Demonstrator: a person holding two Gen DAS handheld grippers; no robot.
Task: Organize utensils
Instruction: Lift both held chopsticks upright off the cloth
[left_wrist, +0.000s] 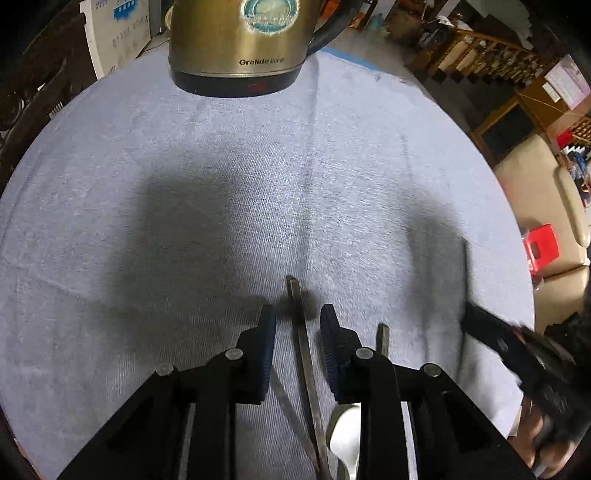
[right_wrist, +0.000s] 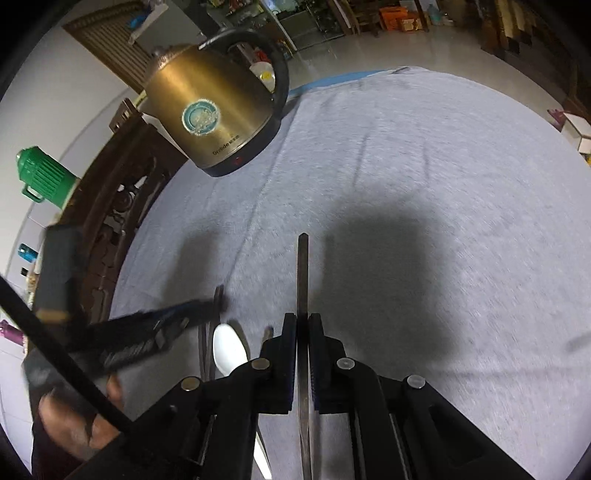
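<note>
The step in hand looks like gathering the chopsticks into one place beside the spoon, with each gripper working one stick.

In the right wrist view, the right gripper (right_wrist: 303, 321) has its jaws clenched on a dark chopstick (right_wrist: 303, 273), which runs straight up the centre of the frame from between the pads and ends over the grey cloth of the desk (right_wrist: 443, 166). Whether the stick is lifted or lying on the cloth is hard to tell. At lower left of that frame the left gripper (right_wrist: 207, 308) appears blurred, close to a white spoon (right_wrist: 229, 349) and further dark sticks lying on the cloth.

In the left wrist view, the left gripper (left_wrist: 297, 317) has its jaws released, moderately wide, straddling another chopstick (left_wrist: 301, 332) that lies on the cloth at lower centre. The pads are apart from it on both sides, nothing is held. The spoon (left_wrist: 345, 439) lies just right of this stick at the bottom of the frame, partly under the right pad, with a further stick end (left_wrist: 383, 338) just beyond.

A brass-coloured kettle (left_wrist: 236, 40) stands at the top of the frame, well apart from the utensils.

The next move probably calls for the left jaws to close squarely on the straddled stick without nudging the spoon, and for the right gripper to carry its stick across to the group.
</note>
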